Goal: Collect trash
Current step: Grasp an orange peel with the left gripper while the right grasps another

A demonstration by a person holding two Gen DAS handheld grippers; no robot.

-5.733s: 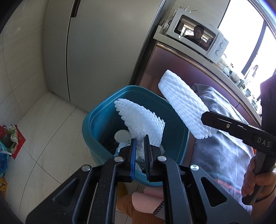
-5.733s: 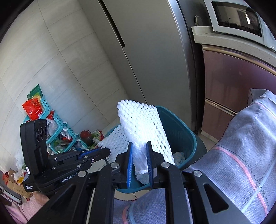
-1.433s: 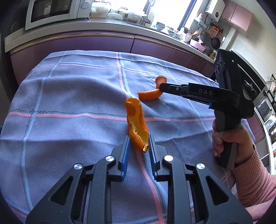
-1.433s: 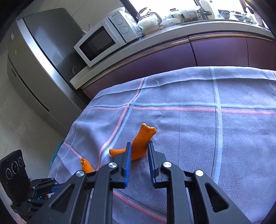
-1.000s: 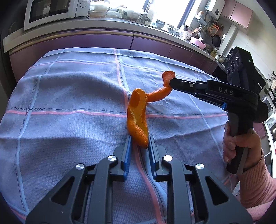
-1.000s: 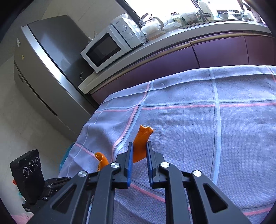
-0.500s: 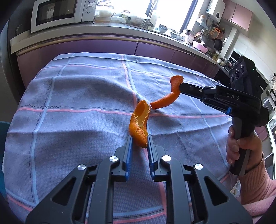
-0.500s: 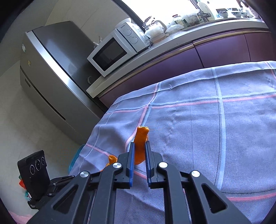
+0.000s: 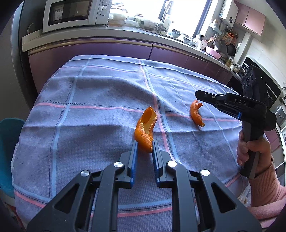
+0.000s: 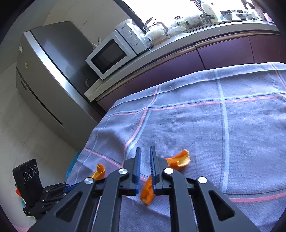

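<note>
The left tongs point(image 9: 144, 149) are closed on a curled piece of orange peel point(image 9: 145, 128), holding it by its lower end so that it stands up clear of the checked cloth point(image 9: 100, 92) covering the surface. A second orange peel point(image 9: 196, 114) lies on the cloth to the right of the held one, just below the tip of the right tongs point(image 9: 197, 93), which a hand point(image 9: 253, 151) in a pink sleeve carries. The right tongs have just been opening; in their own camera they point(image 10: 144, 154) stand apart, and the second peel point(image 10: 177, 161) sits partly behind the right finger, a blurred end of it showing low between the fingers, apparently not pinched. Beyond the held peel, past the cloth's far edge, run purple cabinets point(image 9: 110, 51) with a microwave point(image 9: 75, 13) on top. A teal bin point(image 9: 9, 153) peeks in left of the cloth.
</note>
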